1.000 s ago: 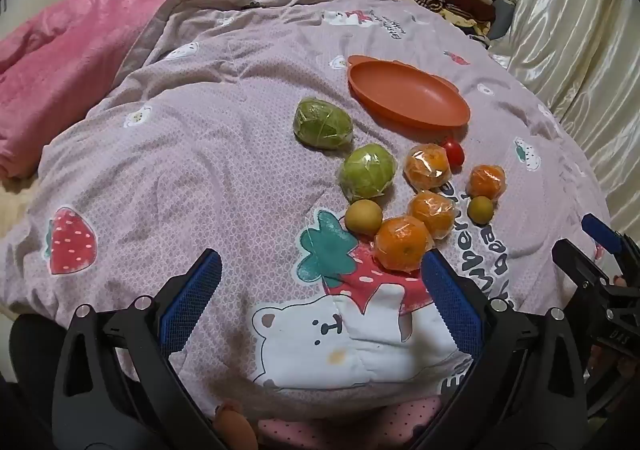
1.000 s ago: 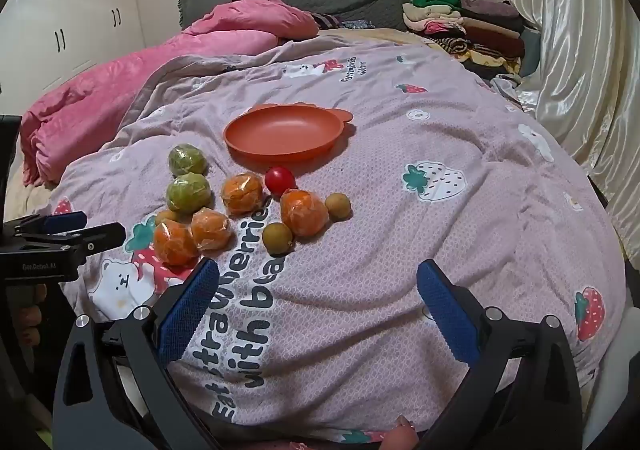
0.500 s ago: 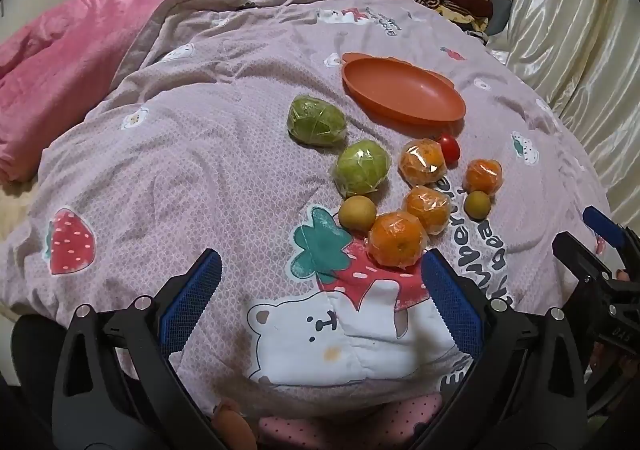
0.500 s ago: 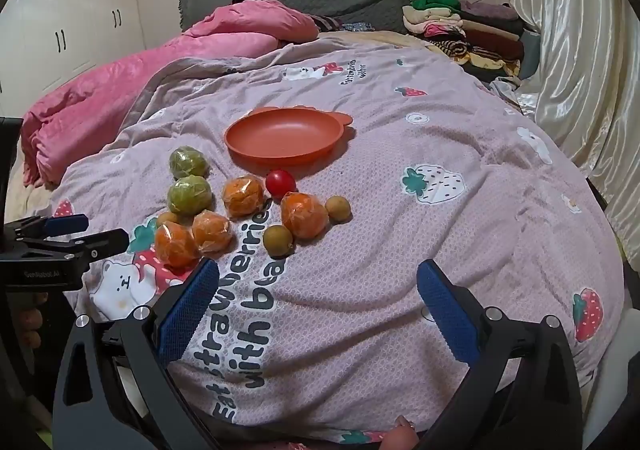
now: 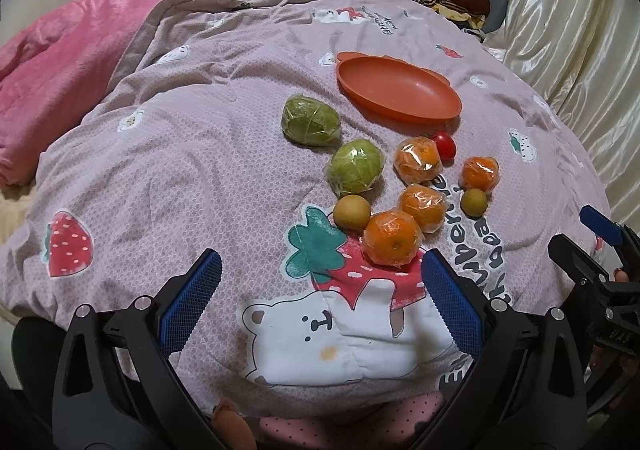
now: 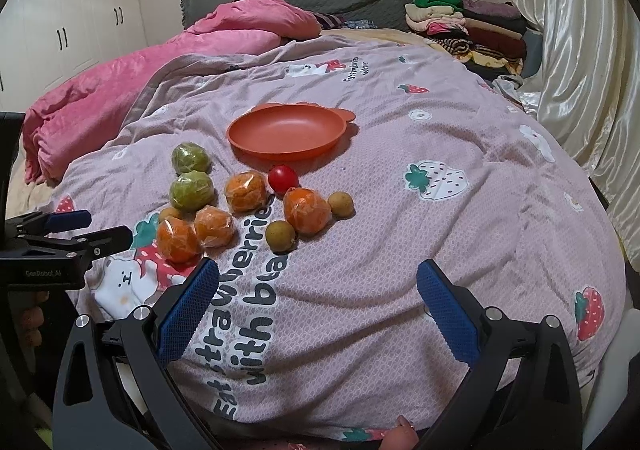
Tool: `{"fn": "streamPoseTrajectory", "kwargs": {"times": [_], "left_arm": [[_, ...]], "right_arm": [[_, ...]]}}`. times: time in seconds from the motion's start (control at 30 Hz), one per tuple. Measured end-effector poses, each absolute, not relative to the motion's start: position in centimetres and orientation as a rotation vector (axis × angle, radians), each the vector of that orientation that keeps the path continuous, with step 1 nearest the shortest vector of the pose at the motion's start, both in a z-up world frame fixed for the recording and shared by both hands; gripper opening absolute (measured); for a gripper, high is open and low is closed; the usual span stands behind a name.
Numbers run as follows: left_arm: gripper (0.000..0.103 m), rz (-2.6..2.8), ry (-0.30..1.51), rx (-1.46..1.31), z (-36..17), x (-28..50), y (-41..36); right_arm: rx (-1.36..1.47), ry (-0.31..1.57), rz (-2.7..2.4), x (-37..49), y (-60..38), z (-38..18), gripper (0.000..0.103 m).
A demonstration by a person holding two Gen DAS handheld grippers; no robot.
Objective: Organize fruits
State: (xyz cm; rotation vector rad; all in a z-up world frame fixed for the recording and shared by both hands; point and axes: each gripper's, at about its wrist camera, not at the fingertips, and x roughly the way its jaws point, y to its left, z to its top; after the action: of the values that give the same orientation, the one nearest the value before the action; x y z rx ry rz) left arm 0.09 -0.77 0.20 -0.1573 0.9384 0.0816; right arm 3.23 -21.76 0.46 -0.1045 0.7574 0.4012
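Observation:
Fruits lie in a cluster on a pink quilt: two wrapped green fruits (image 5: 311,121) (image 5: 355,167), several wrapped oranges such as the nearest orange (image 5: 392,237), small yellow-brown fruits (image 5: 352,212) and a red tomato (image 5: 445,145). An empty orange plate (image 5: 398,93) sits just beyond them; it also shows in the right wrist view (image 6: 286,132). My left gripper (image 5: 318,300) is open and empty, short of the nearest orange. My right gripper (image 6: 316,308) is open and empty, to the right of the cluster and nearer than it.
A pink blanket (image 6: 160,62) is bunched at the far left of the bed. Folded clothes (image 6: 464,24) are stacked at the far right by a satin curtain (image 6: 580,50). The quilt (image 6: 460,154) slopes down at its near edge.
My left gripper has moved slightly forward toward the fruits. My right gripper has barely moved. Both stay open.

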Motion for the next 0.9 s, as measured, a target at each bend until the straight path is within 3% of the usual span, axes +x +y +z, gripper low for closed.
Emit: {"fn": "streamPoseTrajectory", "kwargs": {"times": [0.9], "left_arm": [[0.094,0.075,0.937,-0.158,-0.11,0.01,-1.57]], "right_arm": [[-0.107,0.754,0.406,3.48,-21.82,0.45,0.099]]}}
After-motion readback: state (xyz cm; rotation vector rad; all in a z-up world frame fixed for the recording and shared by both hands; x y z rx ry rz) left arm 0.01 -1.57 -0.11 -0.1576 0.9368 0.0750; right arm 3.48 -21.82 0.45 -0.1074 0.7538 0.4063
